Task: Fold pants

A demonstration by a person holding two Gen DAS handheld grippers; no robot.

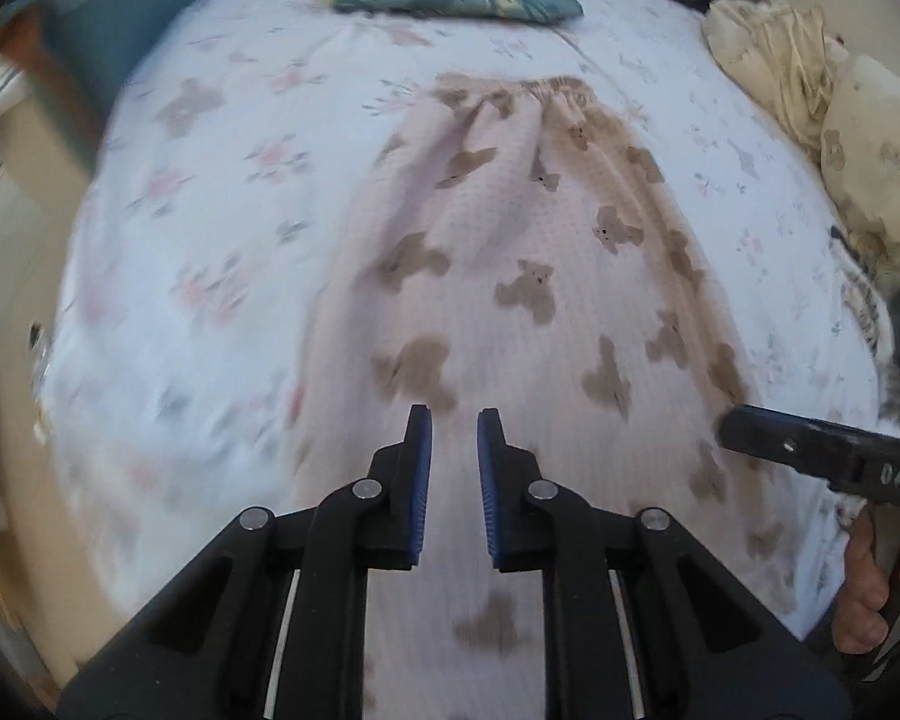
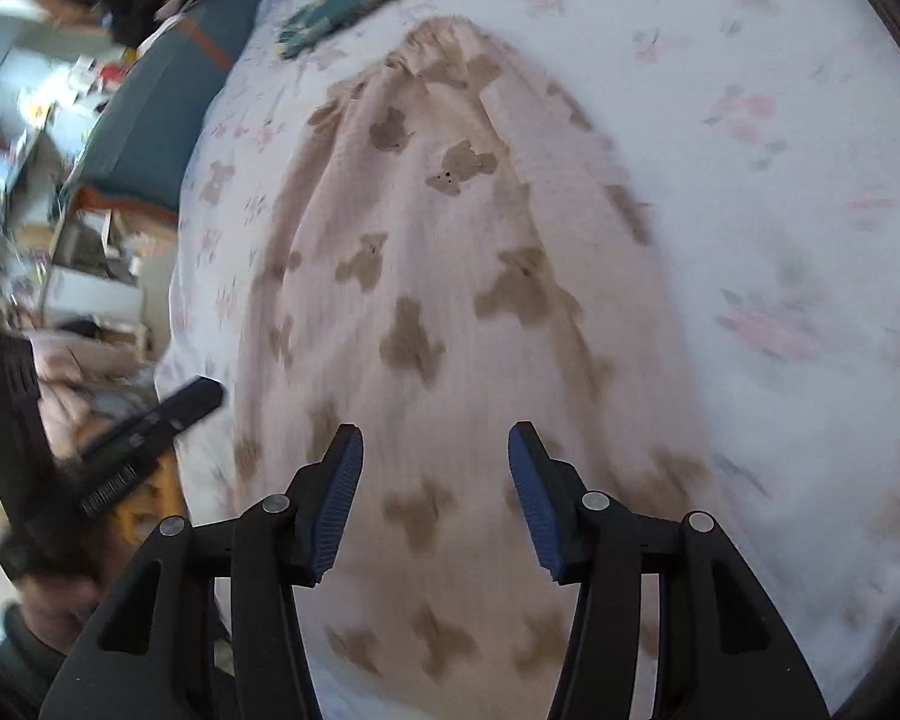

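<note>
The pants (image 1: 510, 276) lie flat on the bed (image 1: 210, 192), stretched lengthwise away from both cameras. They are pale pink with a brown teddy-bear print, and their gathered elastic waistband (image 1: 546, 90) sits at the far end, toward the middle of the mattress. The bed is covered with a white sheet printed with small pink flowers.

The left gripper (image 1: 455, 420) hangs over the near part of the pants with its 2 blue-padded fingers (image 1: 421, 480) close together, a narrow gap between them and no cloth in it. In the right wrist view the same gripper (image 2: 192, 396) shows at the left edge, over the side of the bed — blurred there.

The right gripper (image 2: 435, 438) hovers over the pants as well, its jaws spread wide and holding nothing; bear-print fabric shows between the pads. From the left wrist view, 1 of its black fingers (image 1: 774, 438) reaches in from the right edge, its tip at the right border of the pants, with the person's hand (image 1: 864, 594) behind it.

Beyond the waistband a folded dark green patterned cloth (image 1: 450, 0) lies across the bed, well apart from the pants. At the right side a crumpled cream bundle of fabric (image 1: 780, 60) rests near the bed's edge. A teal cushion (image 2: 156, 96) sits along the bed's left side.
</note>
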